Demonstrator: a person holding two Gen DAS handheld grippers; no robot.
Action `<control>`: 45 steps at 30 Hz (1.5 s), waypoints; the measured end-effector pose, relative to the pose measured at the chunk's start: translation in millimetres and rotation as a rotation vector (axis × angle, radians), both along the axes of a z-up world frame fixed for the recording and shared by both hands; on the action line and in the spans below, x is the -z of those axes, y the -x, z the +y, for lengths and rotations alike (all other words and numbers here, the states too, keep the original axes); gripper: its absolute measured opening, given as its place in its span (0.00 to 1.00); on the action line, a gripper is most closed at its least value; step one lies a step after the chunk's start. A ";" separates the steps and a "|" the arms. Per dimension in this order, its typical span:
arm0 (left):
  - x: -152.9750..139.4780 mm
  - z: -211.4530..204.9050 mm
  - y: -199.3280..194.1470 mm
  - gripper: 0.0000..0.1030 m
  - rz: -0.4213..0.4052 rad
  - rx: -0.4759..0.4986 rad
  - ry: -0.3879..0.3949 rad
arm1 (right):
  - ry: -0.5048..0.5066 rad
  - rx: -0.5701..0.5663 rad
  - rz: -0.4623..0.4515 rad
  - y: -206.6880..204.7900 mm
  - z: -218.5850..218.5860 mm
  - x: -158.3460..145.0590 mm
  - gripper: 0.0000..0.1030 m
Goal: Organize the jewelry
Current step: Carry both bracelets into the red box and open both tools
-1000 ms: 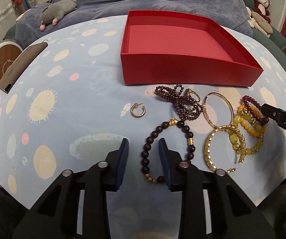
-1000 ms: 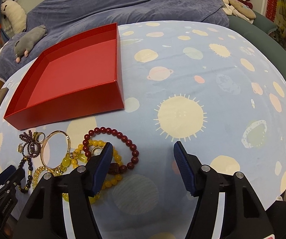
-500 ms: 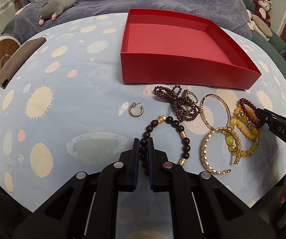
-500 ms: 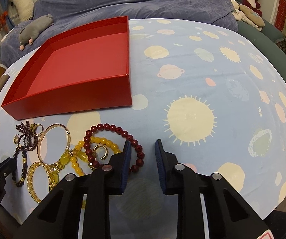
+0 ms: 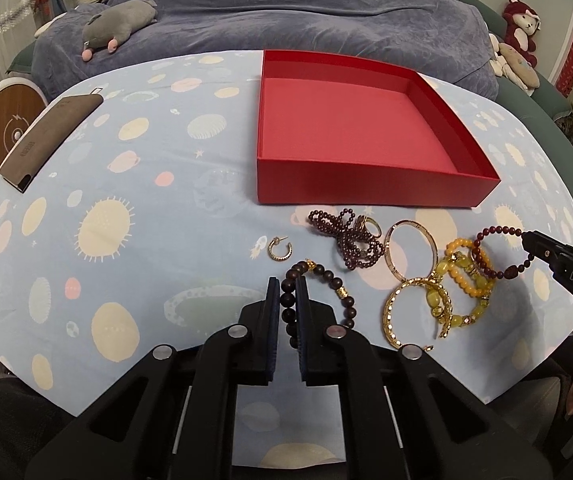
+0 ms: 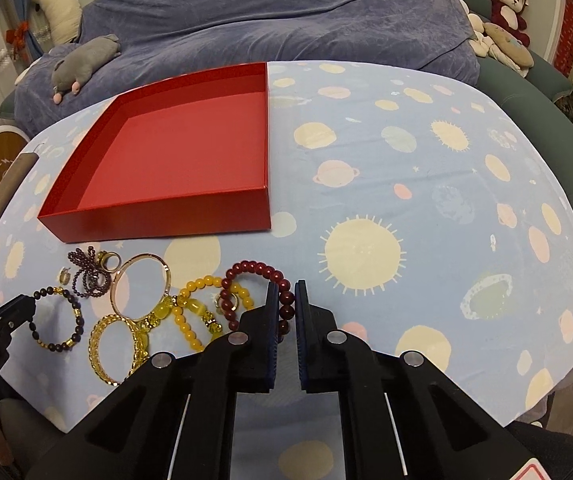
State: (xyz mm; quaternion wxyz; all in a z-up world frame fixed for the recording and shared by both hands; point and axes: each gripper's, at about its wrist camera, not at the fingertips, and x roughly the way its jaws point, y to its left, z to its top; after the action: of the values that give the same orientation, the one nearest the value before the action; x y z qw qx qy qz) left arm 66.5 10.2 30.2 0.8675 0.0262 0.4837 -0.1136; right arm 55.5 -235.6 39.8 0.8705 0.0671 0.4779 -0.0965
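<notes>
Clamped in the left gripper (image 5: 287, 300), at 6 o'clock of the left wrist view: a dark wooden bead bracelet (image 5: 318, 300), its near arc pinched between the blue pads, the rest lying on the planet-print tablecloth (image 5: 126, 184). Pressed together likewise, the right gripper (image 6: 285, 300), nipping the near-right arc of a dark red bead bracelet (image 6: 254, 280); seen from the left camera, at 3 o'clock, with that bracelet (image 5: 502, 252) draped partly over the pile. Heaped between the two: yellow bead bracelets (image 5: 462, 276), a gold link bangle (image 5: 414, 312), a thin gold bangle (image 5: 412, 248), a tangle of small garnet-coloured beads (image 5: 350, 240) touching a gold ring (image 5: 366, 224). Set apart at 9 o'clock of the tangle, a gold hoop earring (image 5: 279, 249). Just beyond the jewelry at 12 o'clock, open and bare inside, a red box (image 5: 366, 184). Farther off: a brown case (image 5: 46, 140) at 10 o'clock, a grey plush toy (image 5: 118, 28) on a blue blanket (image 5: 286, 8).
</notes>
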 end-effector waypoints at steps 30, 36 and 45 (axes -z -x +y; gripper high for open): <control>-45.0 -77.6 -231.5 0.07 -0.090 0.126 0.103 | -0.061 -0.214 -0.033 -250.4 27.2 -27.9 0.07; -19.7 -80.8 -259.5 0.08 -0.054 0.112 0.091 | -0.015 -0.194 -0.004 -272.3 20.7 -2.0 0.08; -25.3 -65.0 -248.1 0.45 -0.099 0.027 0.110 | 0.010 -0.139 -0.068 -248.5 3.8 -21.5 0.35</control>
State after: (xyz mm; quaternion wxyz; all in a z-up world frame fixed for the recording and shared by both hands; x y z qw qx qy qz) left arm 314.6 -54.8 55.5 0.8888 -0.0095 0.4330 -0.1502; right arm 303.9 -231.8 61.3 0.8913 0.0324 0.4509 -0.0357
